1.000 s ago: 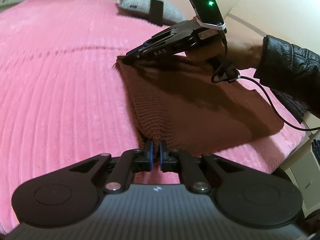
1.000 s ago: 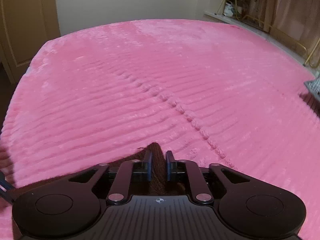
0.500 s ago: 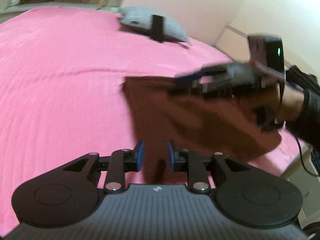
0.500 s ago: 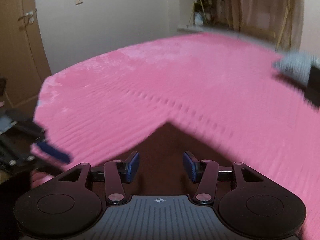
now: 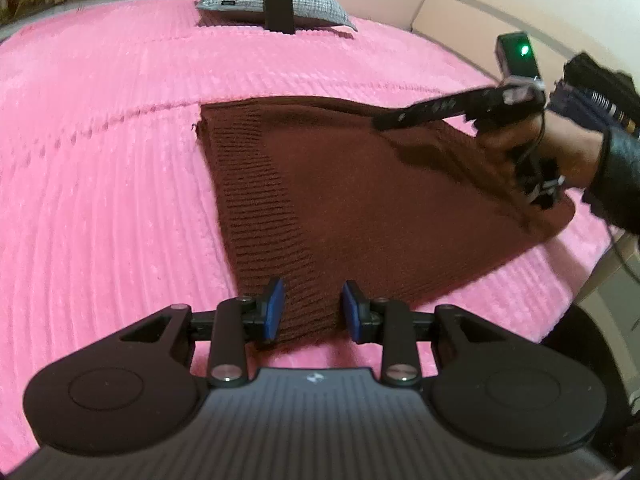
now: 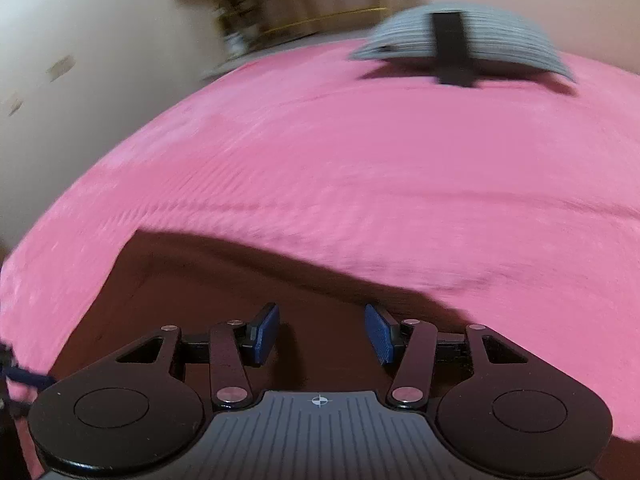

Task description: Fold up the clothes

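Left gripper (image 5: 311,307): lower centre of its frame, jaws spread wide and empty, straddling the near edge of the brown knit garment (image 5: 360,196). Garment: folded flat at frame centre on the pink bedspread (image 5: 100,152). Right gripper (image 6: 320,334): jaws wide, empty, above the garment. Upper centre, far: grey pillow (image 5: 276,2) bearing a dark upright object (image 5: 278,6).
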Demonstrator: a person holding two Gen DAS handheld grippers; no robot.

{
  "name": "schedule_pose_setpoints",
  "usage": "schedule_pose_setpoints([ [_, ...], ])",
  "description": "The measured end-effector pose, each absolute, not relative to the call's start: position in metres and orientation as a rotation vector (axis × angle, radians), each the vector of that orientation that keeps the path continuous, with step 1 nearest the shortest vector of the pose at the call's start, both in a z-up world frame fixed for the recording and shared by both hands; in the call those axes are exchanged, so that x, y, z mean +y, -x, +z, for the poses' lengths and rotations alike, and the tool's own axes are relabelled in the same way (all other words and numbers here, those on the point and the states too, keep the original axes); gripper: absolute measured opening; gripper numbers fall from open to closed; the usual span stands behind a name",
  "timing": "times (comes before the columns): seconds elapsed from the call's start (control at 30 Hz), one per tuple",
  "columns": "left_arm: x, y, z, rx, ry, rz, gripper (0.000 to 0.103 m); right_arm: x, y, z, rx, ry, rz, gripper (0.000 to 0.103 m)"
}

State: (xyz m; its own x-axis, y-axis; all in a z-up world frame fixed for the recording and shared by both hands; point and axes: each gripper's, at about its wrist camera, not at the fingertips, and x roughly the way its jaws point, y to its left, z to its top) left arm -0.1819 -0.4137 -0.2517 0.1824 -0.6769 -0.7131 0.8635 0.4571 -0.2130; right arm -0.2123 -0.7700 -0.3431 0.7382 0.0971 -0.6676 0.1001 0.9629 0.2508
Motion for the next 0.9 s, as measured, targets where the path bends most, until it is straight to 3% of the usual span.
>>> schedule_pose_setpoints([
  [0.33, -0.441, 0.212, -0.232, 0.775, -0.325, -1.127, 0.03, -0.792, 0.335, -0.312, 0.668, -0.367, -0.148, 0.051],
  [0.53, -0.467, 0.231, -0.256, 0.79, -0.472, -1.13, 0.032, -0.809, 0.413, -0.333, 0.678, -0.521, -0.27, 0.051],
  [0.7, -0.478, 0.243, -0.243, 0.756, -0.502, -1.122, 0.032, -0.823, 0.49, -0.312, 0.536, -0.631, -0.43, 0.052],
  [0.73, -0.481, 0.247, -0.239, 0.742, -0.503, -1.132, 0.032, -0.823, 0.503, -0.311, 0.508, -0.656, -0.454, 0.056],
  [0.77, -0.487, 0.251, -0.236, 0.731, -0.503, -1.146, 0.032, -0.822, 0.516, -0.31, 0.483, -0.681, -0.48, 0.071],
  [0.8, -0.496, 0.257, -0.233, 0.721, -0.501, -1.17, 0.032, -0.821, 0.525, -0.31, 0.468, -0.704, -0.513, 0.078],
  [0.9, -0.524, 0.277, -0.228, 0.701, -0.51, -1.25, 0.032, -0.822, 0.534, -0.319, 0.449, -0.781, -0.533, 0.083],
])
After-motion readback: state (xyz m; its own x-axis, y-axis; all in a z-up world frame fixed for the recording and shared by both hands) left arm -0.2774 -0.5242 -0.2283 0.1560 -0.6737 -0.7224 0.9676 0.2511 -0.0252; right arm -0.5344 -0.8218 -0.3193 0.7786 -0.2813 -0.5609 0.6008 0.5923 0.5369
